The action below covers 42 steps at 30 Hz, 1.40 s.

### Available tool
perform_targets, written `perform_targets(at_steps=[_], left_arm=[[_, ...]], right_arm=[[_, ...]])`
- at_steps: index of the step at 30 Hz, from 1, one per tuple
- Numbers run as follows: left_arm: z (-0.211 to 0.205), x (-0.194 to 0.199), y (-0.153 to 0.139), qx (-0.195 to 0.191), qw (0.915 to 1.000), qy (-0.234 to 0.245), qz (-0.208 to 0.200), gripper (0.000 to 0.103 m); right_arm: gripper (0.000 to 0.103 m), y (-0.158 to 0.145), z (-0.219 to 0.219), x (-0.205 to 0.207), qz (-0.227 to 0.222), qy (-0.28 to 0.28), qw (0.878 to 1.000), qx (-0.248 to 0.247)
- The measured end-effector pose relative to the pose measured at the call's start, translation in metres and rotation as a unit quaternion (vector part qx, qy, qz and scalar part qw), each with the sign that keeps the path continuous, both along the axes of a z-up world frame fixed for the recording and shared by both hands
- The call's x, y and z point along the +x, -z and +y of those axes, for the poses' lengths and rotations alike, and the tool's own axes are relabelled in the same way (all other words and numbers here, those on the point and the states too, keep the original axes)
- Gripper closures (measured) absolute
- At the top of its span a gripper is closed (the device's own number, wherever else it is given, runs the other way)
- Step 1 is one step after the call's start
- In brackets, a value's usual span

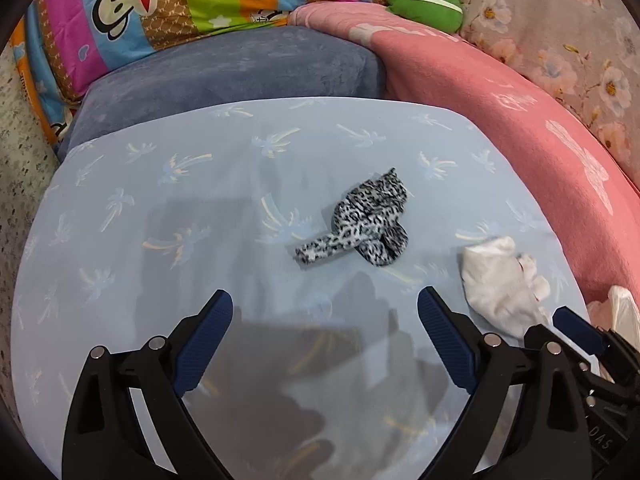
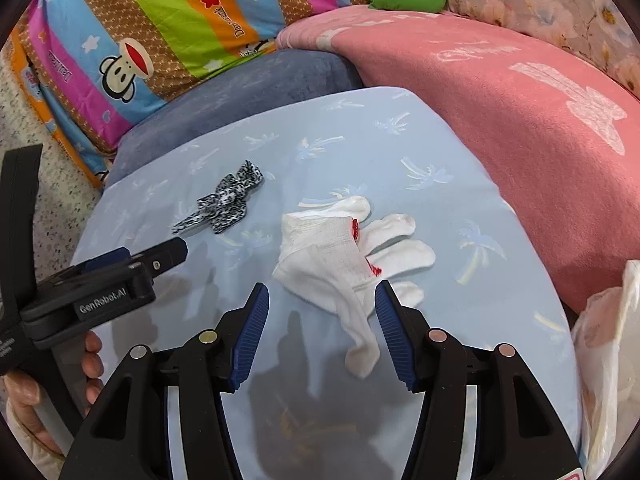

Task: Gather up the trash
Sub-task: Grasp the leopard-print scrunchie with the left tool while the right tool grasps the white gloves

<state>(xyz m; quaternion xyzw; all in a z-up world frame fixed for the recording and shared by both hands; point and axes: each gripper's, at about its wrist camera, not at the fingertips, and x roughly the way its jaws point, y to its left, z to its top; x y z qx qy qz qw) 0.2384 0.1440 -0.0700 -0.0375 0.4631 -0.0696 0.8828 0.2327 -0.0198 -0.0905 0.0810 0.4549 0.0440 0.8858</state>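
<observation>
Left gripper (image 1: 325,312) wide open, empty; right gripper (image 2: 320,300) half-open over white glove (image 2: 340,264)

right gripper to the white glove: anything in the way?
Nothing visible. The right gripper is open, with the white glove lying flat on the blue sheet just ahead and one glove finger trailing back between the jaws. The left gripper and the leopard-print cloth sit off to the side.

Matt knit white socks (image 2: 344,264); soft fleecy pink blanket (image 2: 520,128); seemingly thin, glossy plastic bag (image 2: 608,320).
</observation>
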Motion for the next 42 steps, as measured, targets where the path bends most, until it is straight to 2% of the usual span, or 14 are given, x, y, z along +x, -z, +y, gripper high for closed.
perform_targets(at_steps=[7, 14, 16, 17, 19, 21, 22, 24, 27, 31, 42], left_arm=[[-0.01, 0.033, 0.014, 0.002, 1.0, 0.003, 0.006, 0.013], [-0.017, 0.054, 0.022, -0.004, 1.0, 0.005, 0.0, 0.015], [-0.02, 0.053, 0.021, -0.004, 0.9999, 0.012, -0.004, 0.019], [-0.022, 0.054, 0.02, -0.003, 0.9999, 0.016, -0.006, 0.025], [-0.027, 0.053, 0.019, 0.002, 0.9995, 0.028, -0.011, 0.035], [-0.031, 0.05, 0.019, 0.009, 0.9991, 0.038, -0.015, 0.05], [-0.033, 0.049, 0.018, 0.011, 0.9989, 0.043, -0.017, 0.055], [-0.035, 0.047, 0.018, 0.015, 0.9986, 0.047, -0.018, 0.072], [-0.035, 0.045, 0.016, 0.004, 0.9987, 0.049, -0.012, 0.086], [-0.039, 0.034, 0.013, -0.002, 0.9985, 0.054, -0.008, 0.093], [-0.059, -0.01, -0.022, -0.012, 0.9968, 0.073, -0.031, 0.093]], right_arm=[[0.048, 0.019, -0.007, 0.029, 0.009, 0.016, 1.0, 0.0], [0.047, 0.021, -0.006, 0.045, 0.001, 0.016, 1.0, -0.002], [0.049, 0.021, -0.002, 0.046, 0.0, 0.016, 1.0, -0.004], [0.049, 0.021, -0.001, 0.046, 0.0, 0.016, 1.0, -0.007], [0.057, 0.021, 0.002, 0.046, -0.002, 0.013, 1.0, -0.01], [0.067, 0.023, 0.004, 0.044, 0.0, 0.01, 1.0, 0.0], [0.069, 0.023, 0.004, 0.042, -0.001, 0.01, 1.0, 0.0], [0.074, 0.023, 0.003, 0.038, -0.001, 0.01, 1.0, 0.002], [0.084, 0.021, 0.002, 0.031, 0.005, 0.008, 1.0, 0.013], [0.088, 0.016, 0.004, 0.019, 0.011, 0.004, 1.0, 0.013], [0.089, -0.026, -0.011, -0.027, -0.02, 0.017, 0.999, 0.029]])
